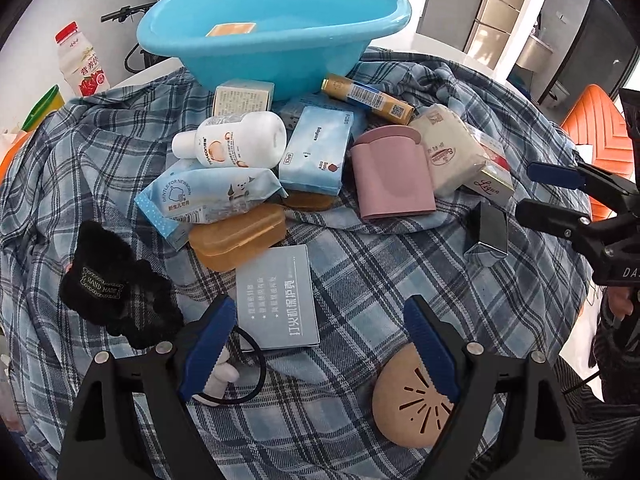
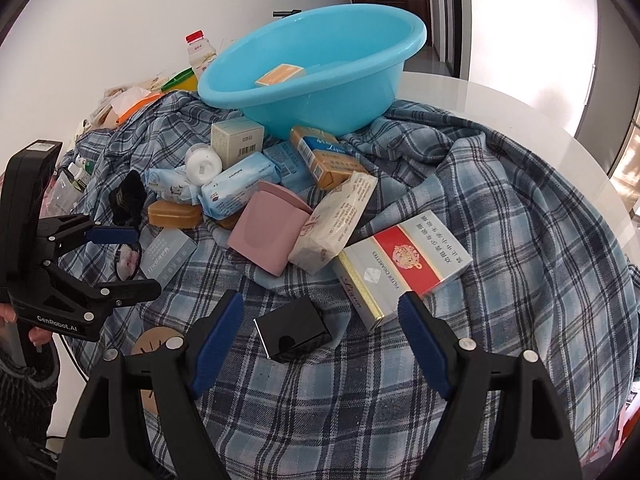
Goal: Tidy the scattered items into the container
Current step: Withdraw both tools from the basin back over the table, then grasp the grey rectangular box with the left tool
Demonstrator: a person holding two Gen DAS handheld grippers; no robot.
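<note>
A blue basin [image 1: 276, 36] [image 2: 320, 92] stands at the far side of a plaid cloth and holds one orange box [image 1: 231, 29]. Scattered items lie before it: a white bottle [image 1: 236, 140], tissue packs [image 1: 316, 152], a pink cup [image 1: 390, 176], an amber case [image 1: 236, 236], a grey card box [image 1: 276, 292], a black hair tie [image 1: 116, 288]. My left gripper [image 1: 320, 344] is open and empty, just above the grey card box. My right gripper [image 2: 320, 336] is open and empty, over a small black box [image 2: 292, 332]. A red-and-silver cigarette carton [image 2: 400, 268] lies just beyond.
A tan round disc [image 1: 412, 396] lies by my left gripper's right finger. A black elastic band with a white charm [image 1: 224, 376] lies by its left finger. A milk bottle [image 1: 80, 60] and green-lidded jar [image 1: 42, 108] stand far left. The white table edge [image 2: 520, 112] shows at right.
</note>
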